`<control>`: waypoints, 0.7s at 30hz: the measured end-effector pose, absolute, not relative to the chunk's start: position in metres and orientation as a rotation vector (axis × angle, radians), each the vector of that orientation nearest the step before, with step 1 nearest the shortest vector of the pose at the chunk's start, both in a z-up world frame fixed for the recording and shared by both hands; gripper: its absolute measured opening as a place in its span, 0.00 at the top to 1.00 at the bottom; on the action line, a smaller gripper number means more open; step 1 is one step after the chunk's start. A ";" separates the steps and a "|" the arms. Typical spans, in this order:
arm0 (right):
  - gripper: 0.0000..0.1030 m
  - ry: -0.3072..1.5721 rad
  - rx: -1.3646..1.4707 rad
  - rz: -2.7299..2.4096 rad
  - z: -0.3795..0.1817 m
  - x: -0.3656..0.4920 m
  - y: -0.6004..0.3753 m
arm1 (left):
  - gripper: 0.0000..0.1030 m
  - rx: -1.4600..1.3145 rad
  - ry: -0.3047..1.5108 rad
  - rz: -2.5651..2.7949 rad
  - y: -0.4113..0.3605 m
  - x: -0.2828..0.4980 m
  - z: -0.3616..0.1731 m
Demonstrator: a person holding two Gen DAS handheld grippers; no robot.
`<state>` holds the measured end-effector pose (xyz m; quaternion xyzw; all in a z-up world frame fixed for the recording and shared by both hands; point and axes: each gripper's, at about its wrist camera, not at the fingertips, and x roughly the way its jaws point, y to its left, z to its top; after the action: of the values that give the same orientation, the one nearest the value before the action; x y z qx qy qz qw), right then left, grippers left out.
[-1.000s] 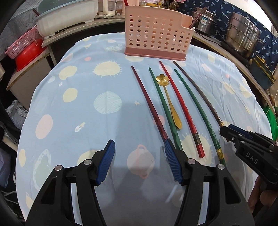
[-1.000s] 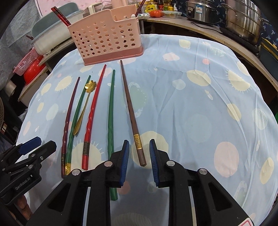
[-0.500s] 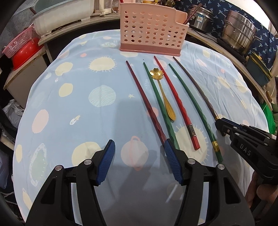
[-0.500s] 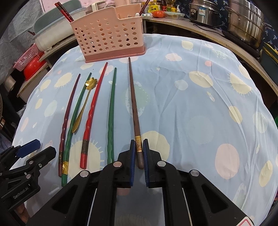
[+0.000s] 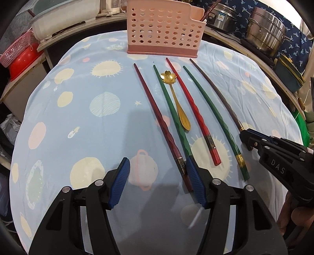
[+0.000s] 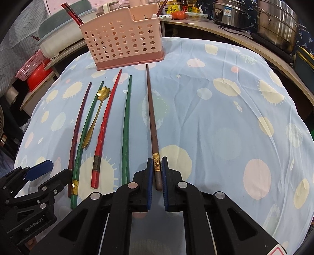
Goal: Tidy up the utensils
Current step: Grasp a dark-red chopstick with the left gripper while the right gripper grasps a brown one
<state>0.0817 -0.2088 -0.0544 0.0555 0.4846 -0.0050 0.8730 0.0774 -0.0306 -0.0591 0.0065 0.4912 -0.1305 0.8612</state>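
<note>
Several chopsticks and a gold flower spoon (image 5: 177, 104) lie side by side on the blue patterned cloth, pointing at a pink perforated holder (image 5: 163, 32). My right gripper (image 6: 157, 172) is shut on the thick end of the brown chopstick (image 6: 152, 121), at its gold band; that gripper (image 5: 247, 137) shows at the right of the left wrist view. My left gripper (image 5: 157, 182) stands open just above the cloth, its right pad beside the thick ends of the dark red chopstick (image 5: 157, 115) and a green chopstick (image 5: 170, 109). A bright red chopstick (image 5: 193, 109) and a second green one (image 5: 214, 117) lie between the grippers.
Steel pots (image 5: 265, 35) and a dark green box (image 5: 288, 76) line the counter to the right. A white basin (image 5: 64, 17) and a pink basket over a red bowl (image 5: 21, 56) sit at the left. Bare cloth (image 6: 225, 127) spreads right of the brown chopstick.
My right gripper's jaws closed from slightly apart onto the brown chopstick's thick end. The left gripper stayed open and shifted only slightly.
</note>
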 end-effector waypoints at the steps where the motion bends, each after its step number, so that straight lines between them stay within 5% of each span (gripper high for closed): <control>1: 0.92 1.013 0.117 -0.010 -0.054 0.082 -0.209 | 0.45 0.014 1.032 -0.274 -0.031 0.078 -0.059; 8: 0.92 1.013 0.118 -0.011 -0.054 0.082 -0.208 | 0.47 0.054 1.015 -0.262 -0.037 0.076 -0.062; 21: 0.92 1.013 0.119 -0.009 -0.055 0.080 -0.209 | 0.75 0.060 0.993 -0.273 -0.022 0.066 -0.061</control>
<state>0.0802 -0.2088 -0.0547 0.0570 0.4849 -0.0044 0.8727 0.0656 -0.0217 -0.0611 0.0285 0.4748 -0.1307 0.8699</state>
